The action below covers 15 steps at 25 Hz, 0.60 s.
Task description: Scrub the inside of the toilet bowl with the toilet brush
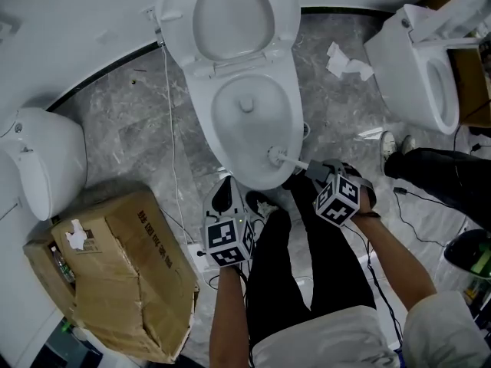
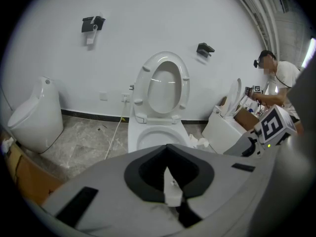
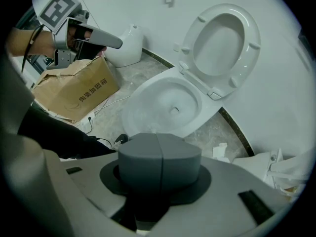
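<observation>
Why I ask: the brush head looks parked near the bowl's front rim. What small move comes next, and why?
Probably sweep the toilet brush head off the near wall, deeper toward the middle of the toilet bowl. The right gripper is shut on its handle, and the bristles sit high by the front rim.

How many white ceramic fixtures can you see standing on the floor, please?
3. An open toilet in the middle, a second toilet at the head view's upper right, and a rounded one, perhaps a urinal, at left.

White toilet brush [image 1: 278, 157] head lies inside toilet bowl [image 1: 219, 129], near front rim.
</observation>
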Motion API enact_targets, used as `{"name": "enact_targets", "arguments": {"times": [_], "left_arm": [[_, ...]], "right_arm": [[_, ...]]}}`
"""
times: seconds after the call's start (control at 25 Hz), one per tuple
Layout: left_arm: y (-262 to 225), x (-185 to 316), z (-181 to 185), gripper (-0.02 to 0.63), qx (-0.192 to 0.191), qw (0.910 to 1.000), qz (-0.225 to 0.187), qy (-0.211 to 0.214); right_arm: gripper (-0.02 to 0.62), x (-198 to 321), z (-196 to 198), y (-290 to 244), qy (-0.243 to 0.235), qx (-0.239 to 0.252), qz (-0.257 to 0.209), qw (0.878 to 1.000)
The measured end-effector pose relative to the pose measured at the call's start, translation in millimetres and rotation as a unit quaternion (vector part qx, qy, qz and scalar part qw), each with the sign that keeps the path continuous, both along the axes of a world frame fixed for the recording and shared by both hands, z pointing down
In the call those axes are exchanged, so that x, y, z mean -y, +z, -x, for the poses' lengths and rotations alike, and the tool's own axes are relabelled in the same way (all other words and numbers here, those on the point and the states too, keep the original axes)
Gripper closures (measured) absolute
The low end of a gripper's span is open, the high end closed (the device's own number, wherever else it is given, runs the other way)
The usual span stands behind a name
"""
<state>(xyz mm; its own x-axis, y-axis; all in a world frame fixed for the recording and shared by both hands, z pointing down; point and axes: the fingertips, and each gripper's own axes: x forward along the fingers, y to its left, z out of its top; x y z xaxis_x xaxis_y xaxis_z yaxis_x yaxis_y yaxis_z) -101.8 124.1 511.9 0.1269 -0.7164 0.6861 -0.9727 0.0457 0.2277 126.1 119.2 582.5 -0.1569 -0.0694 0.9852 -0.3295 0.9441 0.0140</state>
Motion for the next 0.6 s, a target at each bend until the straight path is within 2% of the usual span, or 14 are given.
{"name": "enact_targets", "arguments": {"times": [0.4,0.6], "left_arm": [[1.5,-5.8,0.4,0.577,0.003,1.0,0.003,-0.009],[1.0,-7.7,-4.8,0.577,0.002,0.9999,0.007,-0.009]], "right_arm": [[0.42,-14.9,5.3,-2.6,-0.017,0.011,0.049,0.999],[0.42,-25.9,17.8,-2.2,-0.023,0.032,0.073,0.997]]}}
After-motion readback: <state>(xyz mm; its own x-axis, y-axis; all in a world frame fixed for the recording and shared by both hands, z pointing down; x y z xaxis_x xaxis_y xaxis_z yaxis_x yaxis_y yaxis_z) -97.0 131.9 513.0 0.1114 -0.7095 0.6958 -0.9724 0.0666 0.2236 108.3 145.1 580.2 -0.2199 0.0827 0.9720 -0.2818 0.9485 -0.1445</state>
